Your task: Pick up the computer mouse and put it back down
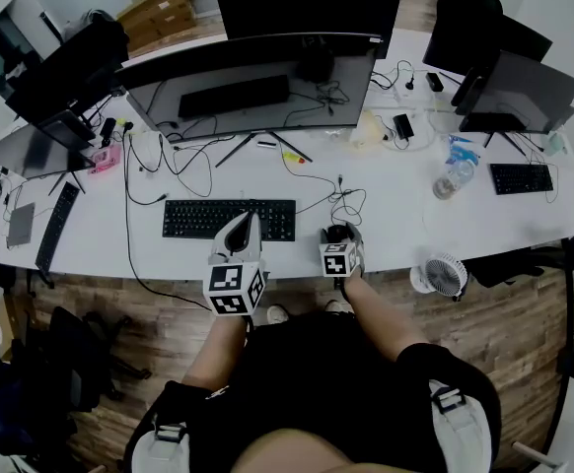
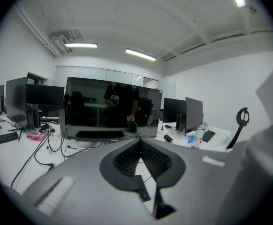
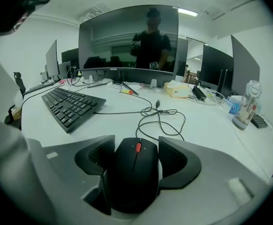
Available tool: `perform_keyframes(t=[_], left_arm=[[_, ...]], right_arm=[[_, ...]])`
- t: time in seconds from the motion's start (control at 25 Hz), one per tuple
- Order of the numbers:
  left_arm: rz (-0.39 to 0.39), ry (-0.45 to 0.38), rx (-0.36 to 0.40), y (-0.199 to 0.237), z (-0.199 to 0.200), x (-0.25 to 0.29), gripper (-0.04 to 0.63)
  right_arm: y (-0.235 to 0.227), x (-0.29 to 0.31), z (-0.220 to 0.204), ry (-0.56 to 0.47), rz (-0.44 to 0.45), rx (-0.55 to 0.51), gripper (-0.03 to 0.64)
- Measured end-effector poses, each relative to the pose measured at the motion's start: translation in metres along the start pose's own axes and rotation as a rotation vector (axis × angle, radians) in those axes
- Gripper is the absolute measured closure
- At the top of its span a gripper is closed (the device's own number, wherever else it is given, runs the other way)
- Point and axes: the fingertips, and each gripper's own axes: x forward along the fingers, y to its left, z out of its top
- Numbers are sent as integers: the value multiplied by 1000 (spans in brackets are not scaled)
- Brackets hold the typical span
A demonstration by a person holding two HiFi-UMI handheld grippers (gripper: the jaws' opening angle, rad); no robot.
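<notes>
1. Two claws show at the near edge of the table [image 1: 504, 227], one in each of the person's hands.
2. The left claw [image 1: 249, 222] is held up above the table's front edge. Its jaws are pressed together with nothing between them.
3. The right claw [image 1: 339, 235] has its jaws closed on the flanks of the one black computer mouse [image 3: 134, 175]. The mouse is low, just inside the front edge. Whether it rests on the table or is lifted off it cannot be told.
4. One black keyboard [image 1: 228, 219] lies just left of the mouse, with a narrow bare strip between them.
5. To the right of the mouse the table is bare as far as one small white fan [image 1: 445, 274] at the front edge and one water bottle [image 1: 453, 178] further back.
6. The mouse's one cable [image 1: 346, 205] lies in loose loops just beyond it.
7. Two more keyboards lie well apart, one at the left end [image 1: 55, 227] and one at the right [image 1: 521, 177].
8. One wide curved monitor [image 1: 252, 87] spans the middle at the back, with tangled cables under it.
</notes>
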Motion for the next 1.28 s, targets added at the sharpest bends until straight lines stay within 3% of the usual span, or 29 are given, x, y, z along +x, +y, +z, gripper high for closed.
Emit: perform_keyframes(t=[0.28, 0.6, 1.0, 1.28], left_arm=[[-14, -12, 2, -6, 4, 0, 541], [-43, -20, -2, -18, 6, 6, 541], [-101, -32, -6, -40, 9, 21, 541], [-140, -42, -3, -51, 14, 30, 541]], right_arm=[[9, -10, 0, 19, 119, -2, 348], [0, -51, 63, -131, 78, -13, 349], [-39, -161, 206, -516, -25, 17, 349], [-56, -253, 275, -786, -100, -5, 348]])
